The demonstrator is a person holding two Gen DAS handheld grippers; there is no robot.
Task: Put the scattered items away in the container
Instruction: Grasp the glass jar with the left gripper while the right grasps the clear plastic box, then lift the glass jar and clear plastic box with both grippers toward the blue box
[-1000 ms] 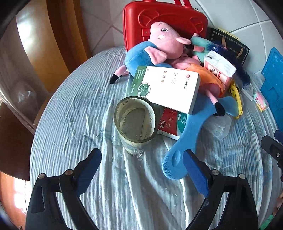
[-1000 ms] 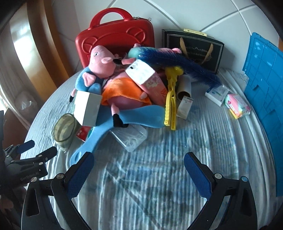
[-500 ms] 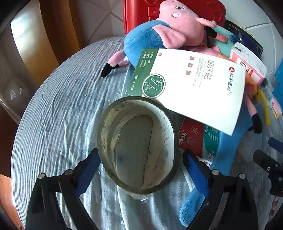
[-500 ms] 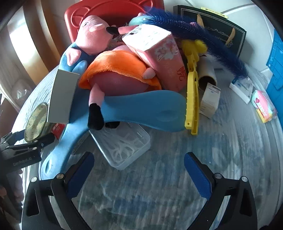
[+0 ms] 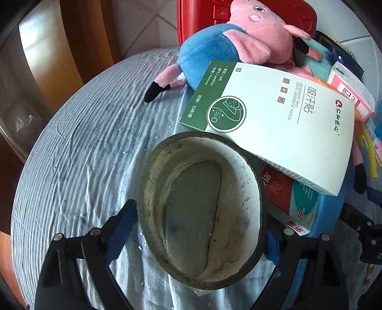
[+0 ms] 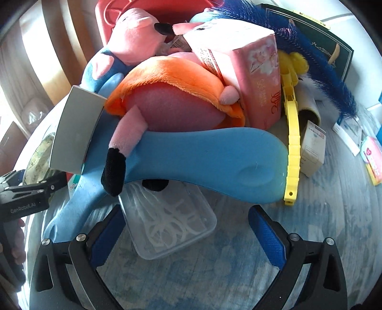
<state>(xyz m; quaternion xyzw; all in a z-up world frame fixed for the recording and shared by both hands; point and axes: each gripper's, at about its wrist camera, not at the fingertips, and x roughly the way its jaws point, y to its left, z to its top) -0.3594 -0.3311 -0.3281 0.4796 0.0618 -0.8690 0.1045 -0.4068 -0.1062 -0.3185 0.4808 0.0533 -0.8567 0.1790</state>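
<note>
A dirty grey cup (image 5: 200,214) stands on the striped cloth, between the fingers of my open left gripper (image 5: 198,231); the fingers sit at its sides and I cannot tell if they touch it. A white and green box (image 5: 274,119) leans over the cup's rim. My right gripper (image 6: 186,224) is open around a clear plastic box (image 6: 172,226) of white floss picks. A blue foam shoehorn-shaped piece (image 6: 203,157) lies just beyond it, under a pink and orange plush (image 6: 172,105).
A pink pig plush (image 5: 243,40) leans on a red case (image 5: 195,21) at the back. A pink tissue pack (image 6: 250,71), yellow clip tool (image 6: 292,133), blue brush (image 6: 310,54), small boxes (image 6: 312,155) and a dark gift bag (image 6: 334,45) crowd the right.
Both grippers have moved forward. The left fingers now flank the cup. The right fingers now flank the clear plastic box.
</note>
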